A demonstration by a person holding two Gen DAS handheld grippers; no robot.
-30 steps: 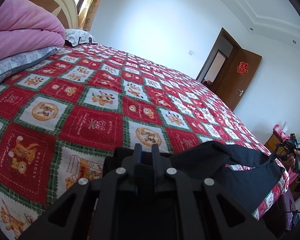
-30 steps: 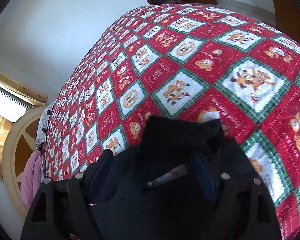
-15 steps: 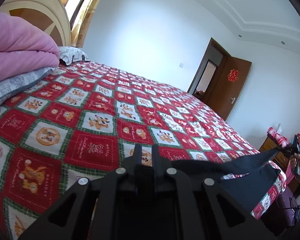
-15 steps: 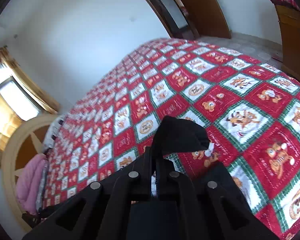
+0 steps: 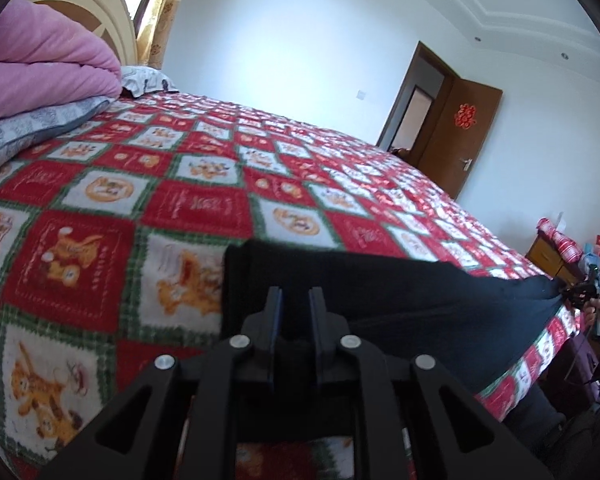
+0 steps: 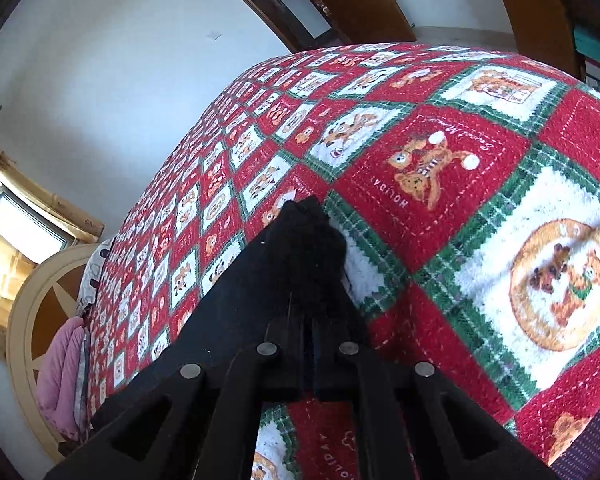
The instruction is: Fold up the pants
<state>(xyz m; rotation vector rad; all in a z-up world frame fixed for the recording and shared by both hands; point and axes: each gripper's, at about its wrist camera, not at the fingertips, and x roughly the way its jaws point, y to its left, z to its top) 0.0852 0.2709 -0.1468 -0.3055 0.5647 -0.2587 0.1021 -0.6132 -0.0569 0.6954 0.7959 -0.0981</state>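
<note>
- Left wrist view first: left gripper [image 5: 296, 300] has its fingers drawn close together, pinching one end of the black pants [image 5: 400, 300]. The cloth runs taut to the right, held just above the near edge of the red patchwork bedspread [image 5: 140, 208].
- Far right of the same view: right gripper [image 5: 576, 292], small and dim, holds the other end of the pants; jaw gap cannot be read from here.
- Pink duvet [image 5: 40, 64] and pillows sit near the headboard, well apart from the work.
- Right wrist view: right gripper [image 6: 306, 336] is closed narrow on a bunched corner of the pants [image 6: 296, 260], which trail off down-left over the bedspread [image 6: 440, 160].
- Judgement: step in hand is stretching the pants flat before laying them.
- To do it well: keep equal tension, both ends level, lower together so no crease forms.
- Risk: bunched corner may slip; keep the pinch firm until the cloth rests on the bedspread.
</note>
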